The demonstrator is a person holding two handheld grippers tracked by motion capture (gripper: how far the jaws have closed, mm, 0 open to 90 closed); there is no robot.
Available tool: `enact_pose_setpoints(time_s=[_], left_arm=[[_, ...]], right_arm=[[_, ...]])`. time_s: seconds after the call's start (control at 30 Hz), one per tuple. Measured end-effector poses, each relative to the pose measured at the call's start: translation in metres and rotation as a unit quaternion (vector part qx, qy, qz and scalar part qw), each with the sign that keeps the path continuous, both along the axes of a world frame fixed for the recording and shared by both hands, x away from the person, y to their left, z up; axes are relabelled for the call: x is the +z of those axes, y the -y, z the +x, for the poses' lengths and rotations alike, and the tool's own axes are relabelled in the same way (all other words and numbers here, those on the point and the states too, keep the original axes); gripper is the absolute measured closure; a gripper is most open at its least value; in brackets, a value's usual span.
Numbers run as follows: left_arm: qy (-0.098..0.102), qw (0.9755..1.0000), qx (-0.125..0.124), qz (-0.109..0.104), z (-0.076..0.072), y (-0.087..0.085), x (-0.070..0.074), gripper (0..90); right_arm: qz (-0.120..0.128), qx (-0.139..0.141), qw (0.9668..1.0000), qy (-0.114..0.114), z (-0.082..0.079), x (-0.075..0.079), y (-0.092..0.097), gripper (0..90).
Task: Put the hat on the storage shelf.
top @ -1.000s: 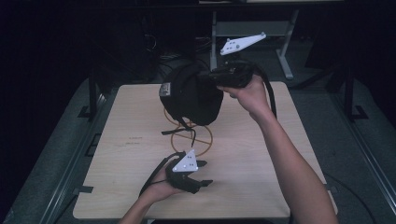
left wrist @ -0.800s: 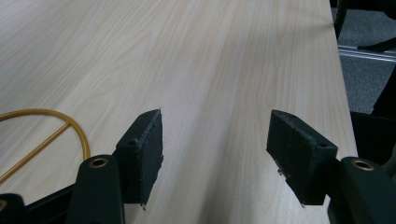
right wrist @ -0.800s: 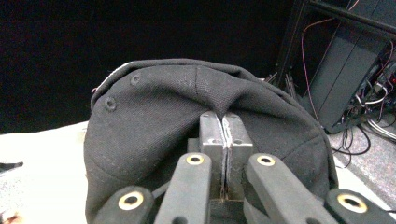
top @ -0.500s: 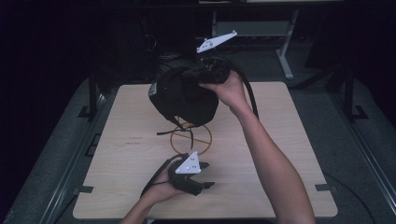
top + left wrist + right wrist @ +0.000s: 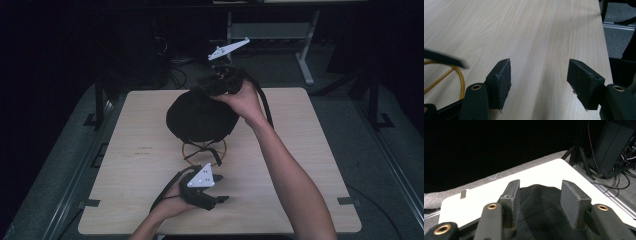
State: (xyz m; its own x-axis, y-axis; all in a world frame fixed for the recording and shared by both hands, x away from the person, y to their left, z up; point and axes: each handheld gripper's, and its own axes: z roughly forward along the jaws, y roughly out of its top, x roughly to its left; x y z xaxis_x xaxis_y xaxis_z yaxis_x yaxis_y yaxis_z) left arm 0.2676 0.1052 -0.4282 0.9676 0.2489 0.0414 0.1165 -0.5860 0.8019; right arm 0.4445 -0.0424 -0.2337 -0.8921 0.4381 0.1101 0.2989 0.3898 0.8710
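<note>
A: What's the black thing in the middle?

B: A hat (image 5: 201,118) of soft, matte black cloth, rounded like a dome. It sits on a stand (image 5: 204,150) of thin gold-coloured wire with a ring-shaped base, near the middle of the tabletop (image 5: 310,165).

A: And the tabletop itself?

B: Pale wood with a fine straight grain, smooth, with rounded corners.

A: Where is the right gripper (image 5: 212,89)?

B: At the far top edge of the hat, held by the right hand (image 5: 245,100). In the right gripper view its fingers (image 5: 571,205) are flat grey pads with a rough, worn face. They have just been opening and now stand apart, with the black cloth bulging up between them. Whether the pads brush the cloth I can't tell, but they are not pressing on it.

A: The left gripper (image 5: 220,192)?

B: It rests low over the near part of the tabletop, just in front of the stand's ring, in the left hand (image 5: 172,202). A grey three-cornered plate sits on top. Its fingers (image 5: 501,82) are blocky, dark, with a gritty face, set wide apart with bare wood between them. A curve of the gold wire shows at the left edge of that view.
</note>
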Motion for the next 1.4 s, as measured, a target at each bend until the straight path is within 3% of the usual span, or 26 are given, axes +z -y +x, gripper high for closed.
enact_pose_setpoints(time_s=[0.5, 1.4], left_arm=[[-0.007, 0.9998, 0.019, -0.006, 0.007, -0.008, -0.001, 30.8], [-0.009, 0.9995, 0.030, -0.006, 0.009, -0.013, -0.002, 28.3]], right_arm=[[0.014, -0.011, 0.9998, -0.003, -0.011, -0.005, 0.039, 34.7], [0.026, -0.025, 0.9993, -0.013, -0.029, -0.007, 0.087, 28.0]])
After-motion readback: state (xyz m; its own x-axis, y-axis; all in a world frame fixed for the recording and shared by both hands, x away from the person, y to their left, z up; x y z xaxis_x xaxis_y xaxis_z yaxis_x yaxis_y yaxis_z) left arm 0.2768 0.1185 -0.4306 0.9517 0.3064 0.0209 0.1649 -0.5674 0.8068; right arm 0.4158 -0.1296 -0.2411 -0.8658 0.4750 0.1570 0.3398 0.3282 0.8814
